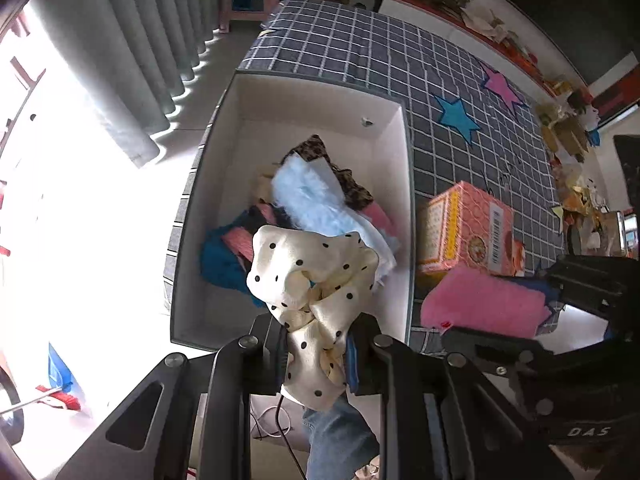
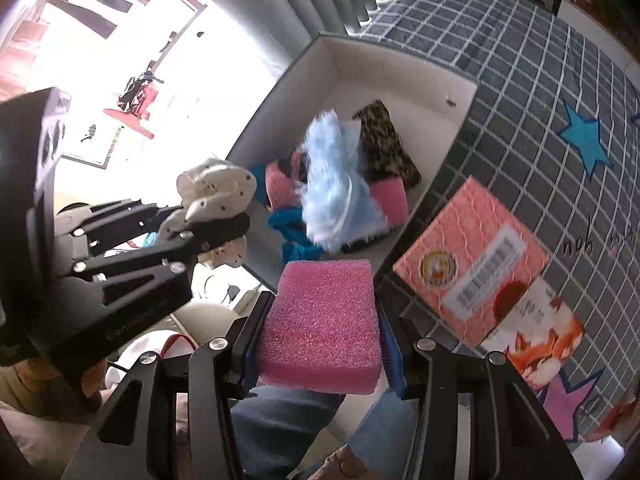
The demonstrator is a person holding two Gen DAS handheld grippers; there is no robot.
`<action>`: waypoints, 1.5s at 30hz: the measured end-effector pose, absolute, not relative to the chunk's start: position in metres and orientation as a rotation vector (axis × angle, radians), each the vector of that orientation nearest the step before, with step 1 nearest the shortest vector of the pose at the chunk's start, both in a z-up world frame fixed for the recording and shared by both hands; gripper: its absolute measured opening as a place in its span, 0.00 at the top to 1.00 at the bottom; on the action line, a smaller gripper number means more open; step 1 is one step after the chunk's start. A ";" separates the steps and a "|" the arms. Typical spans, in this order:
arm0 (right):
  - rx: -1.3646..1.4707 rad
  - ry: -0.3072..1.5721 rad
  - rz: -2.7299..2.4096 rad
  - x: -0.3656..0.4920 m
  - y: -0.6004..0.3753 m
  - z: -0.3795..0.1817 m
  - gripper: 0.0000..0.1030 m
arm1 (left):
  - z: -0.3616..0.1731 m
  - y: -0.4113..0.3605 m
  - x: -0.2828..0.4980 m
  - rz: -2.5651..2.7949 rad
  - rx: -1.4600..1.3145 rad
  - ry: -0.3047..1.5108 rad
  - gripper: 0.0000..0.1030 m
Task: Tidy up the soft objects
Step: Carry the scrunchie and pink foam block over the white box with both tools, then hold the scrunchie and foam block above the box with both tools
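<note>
My left gripper [image 1: 316,354] is shut on a cream cloth with black polka dots [image 1: 316,276] and holds it above the near end of the open white box [image 1: 384,184]. The box holds a fluffy light blue cloth [image 1: 312,196], a leopard-print piece [image 1: 316,150], pink pieces and a teal cloth [image 1: 218,264]. My right gripper [image 2: 320,344] is shut on a pink sponge [image 2: 324,320] near the box's near corner [image 2: 380,272]. The left gripper with the dotted cloth also shows in the right wrist view [image 2: 218,192].
The box sits on a bed with a grey checked cover [image 1: 460,80] with blue and pink stars. A pink carton [image 1: 464,228] lies on the cover right of the box [image 2: 480,264]. Grey curtains [image 1: 132,48] and a bright window are to the left.
</note>
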State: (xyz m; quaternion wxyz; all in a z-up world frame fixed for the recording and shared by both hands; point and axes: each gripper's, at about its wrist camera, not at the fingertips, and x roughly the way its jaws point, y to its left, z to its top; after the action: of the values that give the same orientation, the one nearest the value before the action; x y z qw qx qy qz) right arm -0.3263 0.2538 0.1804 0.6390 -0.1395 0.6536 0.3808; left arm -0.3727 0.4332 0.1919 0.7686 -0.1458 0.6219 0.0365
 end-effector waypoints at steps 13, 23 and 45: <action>-0.346 1.415 0.854 -0.305 0.274 0.203 0.51 | 0.193 0.444 -0.362 0.135 -0.317 1.326 0.77; -0.331 1.383 0.845 -0.288 0.282 0.213 0.51 | 0.194 0.451 -0.353 0.176 -0.319 1.320 0.77; -0.346 1.388 0.858 -0.277 0.291 0.210 0.51 | 0.188 0.447 -0.342 0.193 -0.331 1.334 0.76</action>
State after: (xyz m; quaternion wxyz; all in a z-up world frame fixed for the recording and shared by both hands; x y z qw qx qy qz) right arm -0.2770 0.2907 0.2098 0.6720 -0.1538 0.6162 0.3809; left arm -0.3423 0.4474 0.1879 0.7687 -0.1524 0.6149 0.0888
